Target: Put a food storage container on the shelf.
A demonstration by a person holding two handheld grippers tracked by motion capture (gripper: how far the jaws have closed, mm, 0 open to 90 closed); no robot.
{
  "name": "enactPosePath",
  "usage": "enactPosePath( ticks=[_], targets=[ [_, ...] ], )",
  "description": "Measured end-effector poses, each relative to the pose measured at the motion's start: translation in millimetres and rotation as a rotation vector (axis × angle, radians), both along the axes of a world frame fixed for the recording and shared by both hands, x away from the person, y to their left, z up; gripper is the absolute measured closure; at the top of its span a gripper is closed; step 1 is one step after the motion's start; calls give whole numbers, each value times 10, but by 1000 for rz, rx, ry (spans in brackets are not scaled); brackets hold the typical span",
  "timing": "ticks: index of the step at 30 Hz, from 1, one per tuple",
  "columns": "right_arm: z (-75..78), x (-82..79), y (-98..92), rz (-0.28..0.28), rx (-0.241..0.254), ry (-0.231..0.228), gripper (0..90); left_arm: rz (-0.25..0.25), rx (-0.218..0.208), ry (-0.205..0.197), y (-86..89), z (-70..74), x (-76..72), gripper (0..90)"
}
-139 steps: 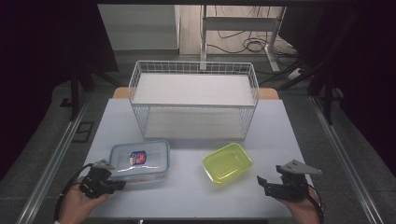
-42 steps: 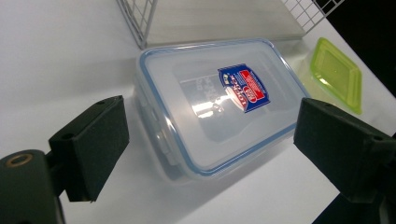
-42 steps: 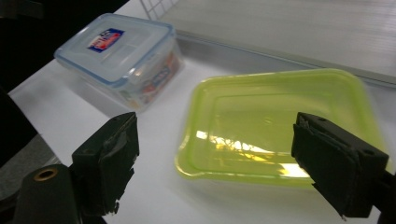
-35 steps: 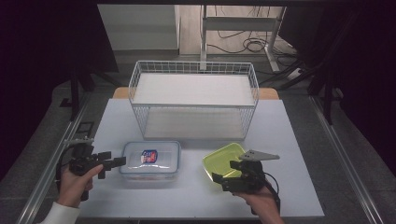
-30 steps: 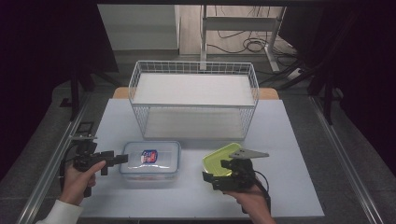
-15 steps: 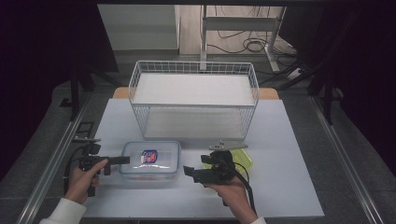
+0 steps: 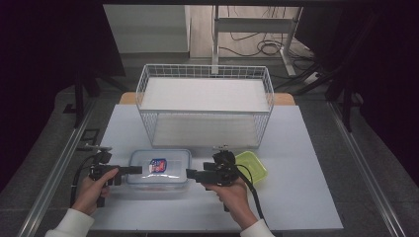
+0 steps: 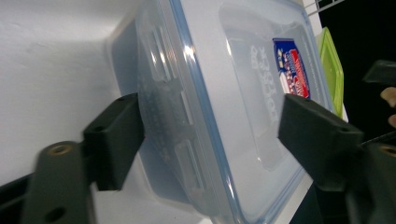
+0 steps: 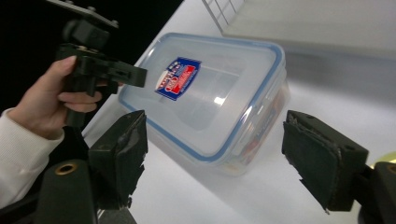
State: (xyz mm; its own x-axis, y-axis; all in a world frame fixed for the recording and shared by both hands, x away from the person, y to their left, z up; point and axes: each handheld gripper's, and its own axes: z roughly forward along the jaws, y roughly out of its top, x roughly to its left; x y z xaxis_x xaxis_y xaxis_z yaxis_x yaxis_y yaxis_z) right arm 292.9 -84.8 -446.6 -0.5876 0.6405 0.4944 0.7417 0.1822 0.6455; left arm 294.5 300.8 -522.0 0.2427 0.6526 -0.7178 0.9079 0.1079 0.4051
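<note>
A clear container (image 7: 159, 168) with a blue-rimmed lid and a red-and-blue sticker lies on the white table. My left gripper (image 7: 132, 170) is at its left end. In the left gripper view the container's edge (image 8: 196, 107) stands between the jaws of that gripper (image 8: 210, 128), which have just been closing; no pad clearly presses on it. My right gripper (image 7: 191, 174) points at the right end. The container (image 9: 205, 93) lies just beyond the jaws of this gripper (image 9: 215, 140), which have also just been closing, with a clear gap on each side.
A white wire basket (image 7: 205, 112) stands behind the container, across the middle of the table. A lime-green container (image 7: 254, 165) lies to the right, partly behind my right hand. The table's near edge is close below both hands.
My right gripper has swung left, from over the green container to the clear container's right end. My left gripper has sunk onto the container's left end. Both pairs of jaws are slightly narrower.
</note>
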Motion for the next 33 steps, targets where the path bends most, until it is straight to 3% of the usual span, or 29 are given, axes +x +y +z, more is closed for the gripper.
enactPosePath(
  ticks=[6, 10, 17, 28, 33],
  targets=[
    [-171, 187, 164, -23, -2, 124, 241, -1, -1, 0, 15, 6, -8, 284],
    [-251, 283, 251, -38, 20, 183, 241, 9, -33, 3, 52, -18, -10, 309],
    [-385, 355, 364, -67, -45, 223, 225, 10, -39, 2, 62, -24, -12, 321],
    [-509, 433, 419, -81, -52, 273, 216, 9, -39, 1, 62, -24, -12, 321],
    [-560, 441, 441, -80, -24, 306, 234, 7, -39, -4, 62, -26, -11, 320]
  ],
)
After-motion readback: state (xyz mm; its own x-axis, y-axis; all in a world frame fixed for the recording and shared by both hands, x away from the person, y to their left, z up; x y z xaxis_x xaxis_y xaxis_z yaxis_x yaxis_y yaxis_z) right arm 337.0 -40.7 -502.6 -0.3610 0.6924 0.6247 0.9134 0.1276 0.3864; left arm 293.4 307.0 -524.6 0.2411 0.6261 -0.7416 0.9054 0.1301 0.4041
